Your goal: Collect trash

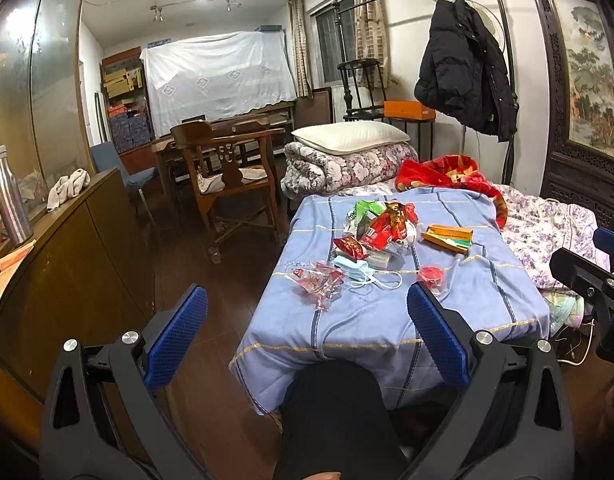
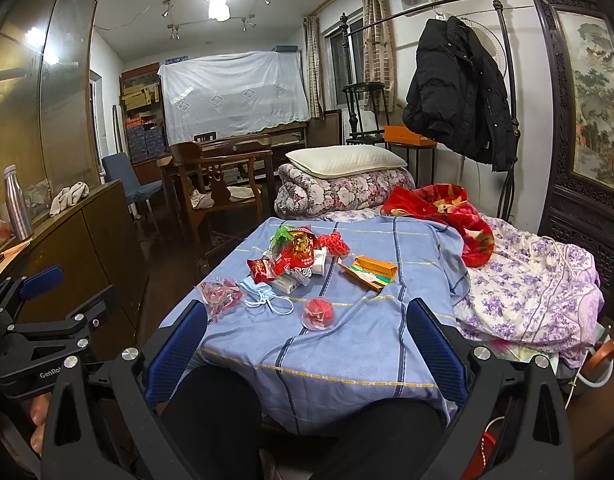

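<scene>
Both tools, left [image 1: 307,332] and right [image 2: 307,340], released and empty, short of wrappers [image 2: 295,258] on blue cloth [image 2: 347,344].

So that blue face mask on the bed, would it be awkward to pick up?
Probably floppy: the mask lies crumpled on the blue sheet, so it should sag once lifted. It looks very light. Its loose ear loops trail sideways and might snag the nearby clear wrapper.
</scene>
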Demonstrator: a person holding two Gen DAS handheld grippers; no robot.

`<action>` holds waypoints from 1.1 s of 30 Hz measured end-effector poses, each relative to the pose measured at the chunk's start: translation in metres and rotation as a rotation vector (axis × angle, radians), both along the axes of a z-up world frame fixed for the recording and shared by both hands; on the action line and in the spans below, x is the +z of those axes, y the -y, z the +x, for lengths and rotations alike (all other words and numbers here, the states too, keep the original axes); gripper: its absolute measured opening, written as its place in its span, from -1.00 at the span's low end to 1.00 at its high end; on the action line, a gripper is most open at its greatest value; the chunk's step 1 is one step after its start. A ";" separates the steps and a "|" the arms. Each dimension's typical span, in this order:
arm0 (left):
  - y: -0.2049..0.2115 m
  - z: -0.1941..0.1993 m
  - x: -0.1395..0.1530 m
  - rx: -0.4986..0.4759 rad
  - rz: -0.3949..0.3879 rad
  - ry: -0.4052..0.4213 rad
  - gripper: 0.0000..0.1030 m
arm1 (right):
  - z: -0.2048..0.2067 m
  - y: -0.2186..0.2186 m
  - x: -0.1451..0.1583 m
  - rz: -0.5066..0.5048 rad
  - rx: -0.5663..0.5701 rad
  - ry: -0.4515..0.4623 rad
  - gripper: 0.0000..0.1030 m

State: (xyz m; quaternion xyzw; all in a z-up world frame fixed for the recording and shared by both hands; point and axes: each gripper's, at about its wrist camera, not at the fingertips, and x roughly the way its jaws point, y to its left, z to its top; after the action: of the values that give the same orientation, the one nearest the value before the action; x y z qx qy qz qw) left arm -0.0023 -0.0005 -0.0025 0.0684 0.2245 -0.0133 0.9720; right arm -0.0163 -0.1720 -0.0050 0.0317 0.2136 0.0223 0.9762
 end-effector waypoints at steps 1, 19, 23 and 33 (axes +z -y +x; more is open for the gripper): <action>0.000 0.000 0.000 0.000 0.001 0.000 0.87 | 0.000 0.000 0.000 0.000 0.001 0.000 0.89; -0.001 0.002 -0.001 0.000 -0.001 -0.003 0.87 | 0.000 -0.001 0.000 0.002 0.002 -0.003 0.89; -0.001 0.002 -0.002 0.000 -0.001 -0.003 0.87 | 0.000 -0.001 0.000 0.003 0.002 -0.003 0.89; -0.001 0.003 -0.002 -0.001 0.000 -0.005 0.87 | 0.000 -0.001 -0.001 0.002 0.003 -0.005 0.89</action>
State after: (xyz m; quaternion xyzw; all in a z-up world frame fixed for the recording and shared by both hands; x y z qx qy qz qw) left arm 0.0005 0.0008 -0.0046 0.0682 0.2269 -0.0139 0.9714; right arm -0.0159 -0.1707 -0.0056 0.0324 0.2160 0.0238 0.9756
